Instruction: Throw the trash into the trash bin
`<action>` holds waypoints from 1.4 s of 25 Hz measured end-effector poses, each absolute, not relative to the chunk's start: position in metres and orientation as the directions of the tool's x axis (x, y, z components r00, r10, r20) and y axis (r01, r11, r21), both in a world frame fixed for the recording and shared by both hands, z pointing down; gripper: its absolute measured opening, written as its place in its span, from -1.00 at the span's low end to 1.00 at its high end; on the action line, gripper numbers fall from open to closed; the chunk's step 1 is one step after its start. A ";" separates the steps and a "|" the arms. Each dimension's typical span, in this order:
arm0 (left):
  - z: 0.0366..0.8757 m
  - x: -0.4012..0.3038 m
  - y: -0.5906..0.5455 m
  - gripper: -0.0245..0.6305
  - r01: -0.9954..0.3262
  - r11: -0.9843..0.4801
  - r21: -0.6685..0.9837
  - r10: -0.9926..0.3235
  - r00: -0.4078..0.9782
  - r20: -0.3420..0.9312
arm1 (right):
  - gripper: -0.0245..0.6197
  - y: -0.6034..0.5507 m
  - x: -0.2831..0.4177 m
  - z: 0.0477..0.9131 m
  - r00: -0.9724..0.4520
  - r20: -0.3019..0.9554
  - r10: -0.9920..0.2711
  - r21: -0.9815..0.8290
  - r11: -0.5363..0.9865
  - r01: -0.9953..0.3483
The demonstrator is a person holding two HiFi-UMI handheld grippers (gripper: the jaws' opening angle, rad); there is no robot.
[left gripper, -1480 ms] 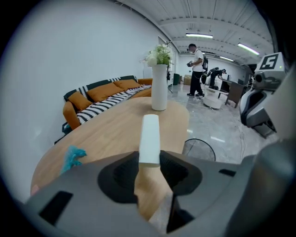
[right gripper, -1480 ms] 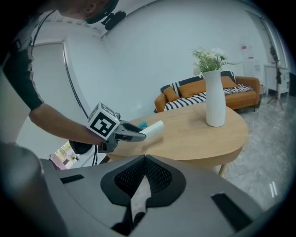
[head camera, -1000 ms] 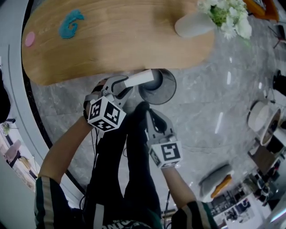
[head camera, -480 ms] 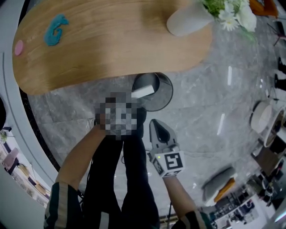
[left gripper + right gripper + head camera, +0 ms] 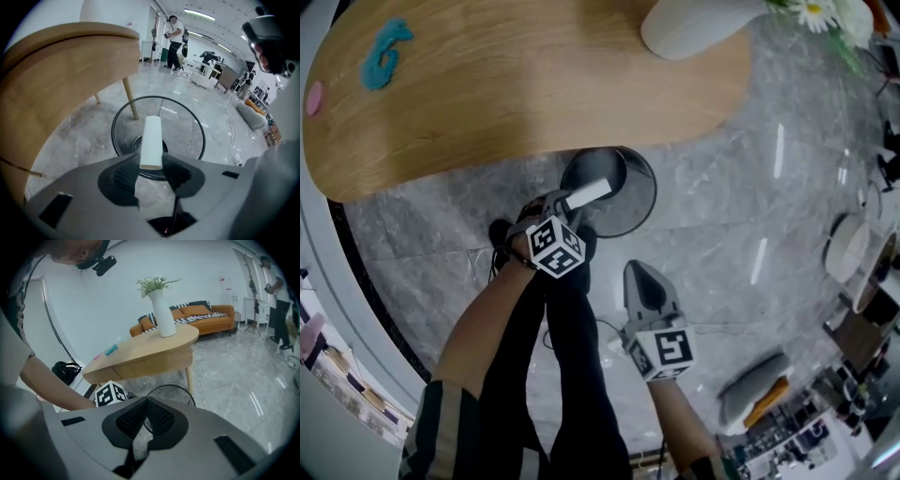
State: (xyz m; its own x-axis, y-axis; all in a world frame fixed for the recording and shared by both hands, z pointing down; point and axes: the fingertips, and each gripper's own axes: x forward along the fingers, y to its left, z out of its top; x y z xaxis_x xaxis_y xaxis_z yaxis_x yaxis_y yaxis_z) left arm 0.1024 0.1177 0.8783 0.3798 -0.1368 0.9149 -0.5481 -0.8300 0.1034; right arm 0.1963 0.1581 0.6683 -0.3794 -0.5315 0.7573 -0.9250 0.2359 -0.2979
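1. The trash (image 5: 151,140) juts straight out of the jaws without drooping. I judge it stiff and light, something like foam or a card box. Its matt face should not slip on ribbed pads.
2. The best hold is the one it has now. The pads press its two long sides at the near end, and most of its length stays free to drop clear.
3. The left gripper (image 5: 151,166) is partly closed and clamped on that near end. The pads press both sides, with no gap showing.
4. In the head view the trash (image 5: 589,194) sits at 1 o'clock from the left gripper (image 5: 567,202). It hangs over the mouth of the trash bin (image 5: 649,187).
5. In the left gripper view its free end points to 12 o'clock, above the dark base inside the trash bin (image 5: 197,126). Being so light it could glance off the rim, so a release over the centre seems safest.
6. It is plain white, long and rectangular, with squared ends and flat faces. No print is visible on it.
7. The bin is round, black wire mesh. It stands on the grey marble floor at 6 o'clock from the wooden desk (image 5: 534,84), half under its edge.
8. The right gripper (image 5: 639,277) waits at 5 o'clock from the bin. Its jaws are together with nothing between them (image 5: 146,406).
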 end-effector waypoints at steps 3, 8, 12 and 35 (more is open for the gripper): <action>0.890 0.104 0.123 -0.48 -0.561 -0.818 0.122 -0.128 0.386 0.914 | -0.92 0.162 0.199 0.673 -0.380 0.766 -0.518 -0.296 0.241 -0.924; 0.884 0.110 0.123 -0.47 -0.559 -0.818 0.133 -0.139 0.416 0.899 | -0.92 0.164 0.200 0.677 -0.375 0.785 -0.494 -0.295 0.234 -0.926; 0.867 0.100 0.118 -0.47 -0.582 -0.800 0.146 -0.156 0.437 0.886 | -0.92 0.153 0.189 0.673 -0.393 0.774 -0.497 -0.310 0.244 -0.919; 0.675 -0.099 0.045 -0.58 -0.888 -0.442 0.126 -0.532 0.373 0.760 | -0.92 0.058 0.023 0.567 -0.570 0.666 -0.481 -0.295 0.532 -0.794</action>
